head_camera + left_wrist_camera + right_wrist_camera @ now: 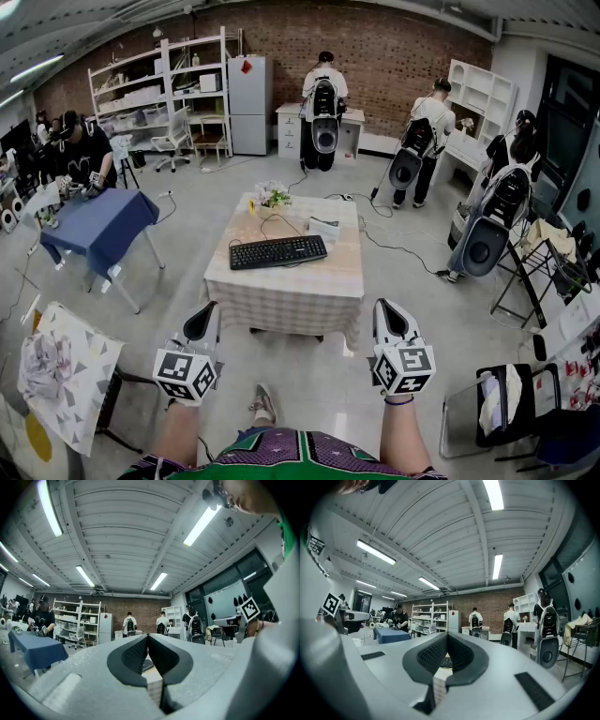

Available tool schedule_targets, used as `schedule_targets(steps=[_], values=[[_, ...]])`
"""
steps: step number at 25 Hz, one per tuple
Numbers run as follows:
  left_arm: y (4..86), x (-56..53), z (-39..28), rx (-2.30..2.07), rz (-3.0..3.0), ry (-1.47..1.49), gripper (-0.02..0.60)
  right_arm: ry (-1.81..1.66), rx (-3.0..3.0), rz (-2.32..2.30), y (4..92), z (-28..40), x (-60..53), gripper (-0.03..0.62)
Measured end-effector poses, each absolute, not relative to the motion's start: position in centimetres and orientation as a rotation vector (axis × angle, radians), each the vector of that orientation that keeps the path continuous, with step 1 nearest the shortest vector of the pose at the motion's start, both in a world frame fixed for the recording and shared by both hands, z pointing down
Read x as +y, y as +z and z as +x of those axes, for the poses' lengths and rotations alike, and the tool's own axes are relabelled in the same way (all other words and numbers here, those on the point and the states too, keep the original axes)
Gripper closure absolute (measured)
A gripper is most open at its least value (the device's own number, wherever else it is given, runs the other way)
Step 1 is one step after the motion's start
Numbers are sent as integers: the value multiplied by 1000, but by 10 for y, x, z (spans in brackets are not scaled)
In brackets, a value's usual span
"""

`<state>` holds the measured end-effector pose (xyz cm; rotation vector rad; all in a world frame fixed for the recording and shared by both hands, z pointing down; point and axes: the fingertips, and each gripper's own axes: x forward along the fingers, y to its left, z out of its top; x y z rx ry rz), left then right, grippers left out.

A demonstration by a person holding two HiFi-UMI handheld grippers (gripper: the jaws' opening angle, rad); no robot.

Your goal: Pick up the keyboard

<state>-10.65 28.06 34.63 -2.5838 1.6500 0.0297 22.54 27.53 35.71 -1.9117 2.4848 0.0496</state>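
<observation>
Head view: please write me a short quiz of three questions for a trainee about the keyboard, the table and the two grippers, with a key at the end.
1. True or false: the keyboard is already lifted off the checked table.
2. Choose one: the left gripper and the right gripper are A) both shut and empty, B) both open, C) both shut on the keyboard.
3. What stands at the far edge of the checked table, beyond the keyboard?
Key: 1 false, it lies flat on the table; 2 A; 3 a small bunch of flowers.
</observation>
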Motion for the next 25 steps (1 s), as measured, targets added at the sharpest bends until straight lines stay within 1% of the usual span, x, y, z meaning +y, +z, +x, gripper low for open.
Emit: schedule_targets(steps=[25], values=[[351,279,-128,1706,-2551,35,565,22,2513,-1862,363,205,262,592]])
